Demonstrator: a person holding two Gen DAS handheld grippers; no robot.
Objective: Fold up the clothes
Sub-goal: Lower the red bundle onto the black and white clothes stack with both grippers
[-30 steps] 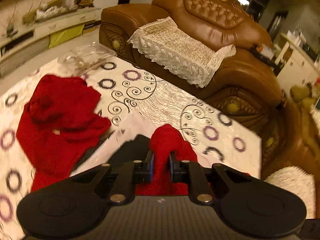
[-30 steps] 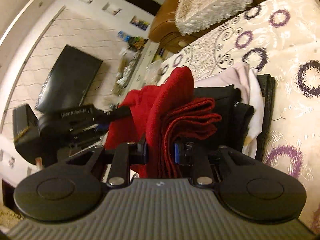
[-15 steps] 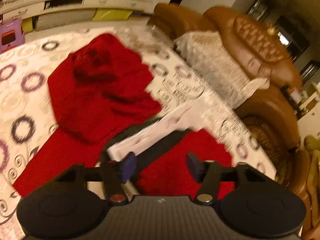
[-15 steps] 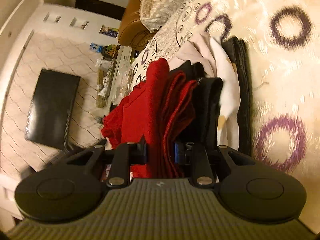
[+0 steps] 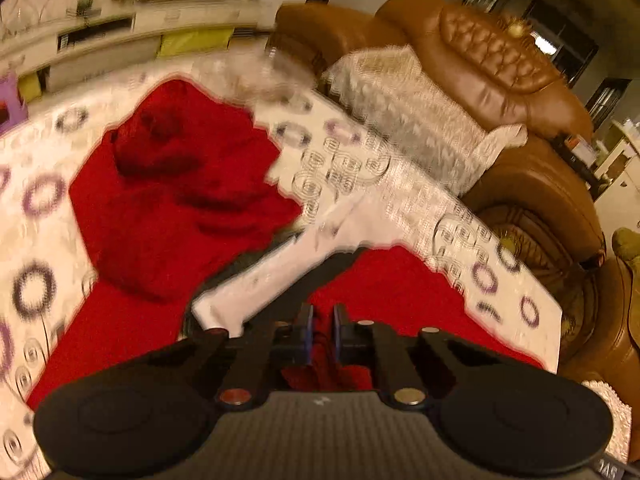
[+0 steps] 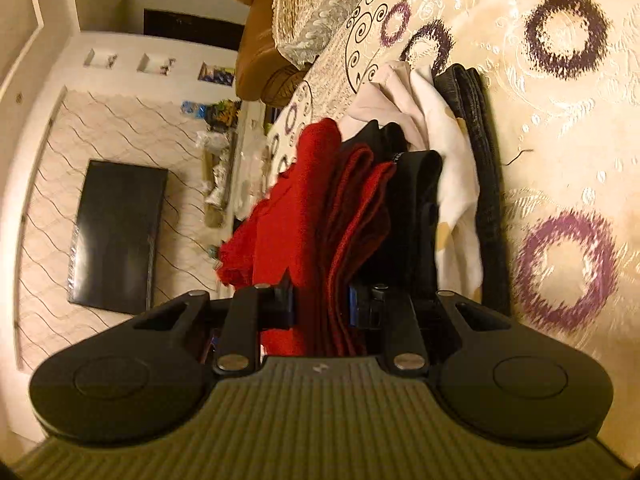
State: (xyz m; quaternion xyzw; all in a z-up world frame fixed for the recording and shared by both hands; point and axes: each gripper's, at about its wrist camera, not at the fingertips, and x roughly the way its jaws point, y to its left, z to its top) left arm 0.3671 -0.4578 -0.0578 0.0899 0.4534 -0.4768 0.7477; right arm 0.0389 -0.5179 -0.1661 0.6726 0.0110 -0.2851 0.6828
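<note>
- Left wrist view, far left: the worktop carries a cream cloth printed with purple and black rings; the view is blurred.
- On it, left of centre, lies a crumpled red garment, bunched at its top and spreading toward the near left edge.
- Just right of that, a white garment runs diagonally over a dark layer, both partly under red fabric.
- Low centre, the left hand-held gripper has its jaws closing to a narrow gap, with a pinch of the folded red garment between the pads; that fabric spreads out flat to the right on the worktop.
- Right, a brown leather sofa with a lace cover stands just beside the worktop's edge.
- Right wrist view, left: a dark television hangs on a tiled wall, with a cluttered shelf beside it.
- Centre, the right hand-held gripper is clamped on several layers of the folded red garment, which rises edge-on between its fingers.
- Right of the red layers, touching them, is a stack of clothes: black garments, then the white garment, then a dark garment against the cloth.
- Far right, the ring-printed cloth on the worktop.
</note>
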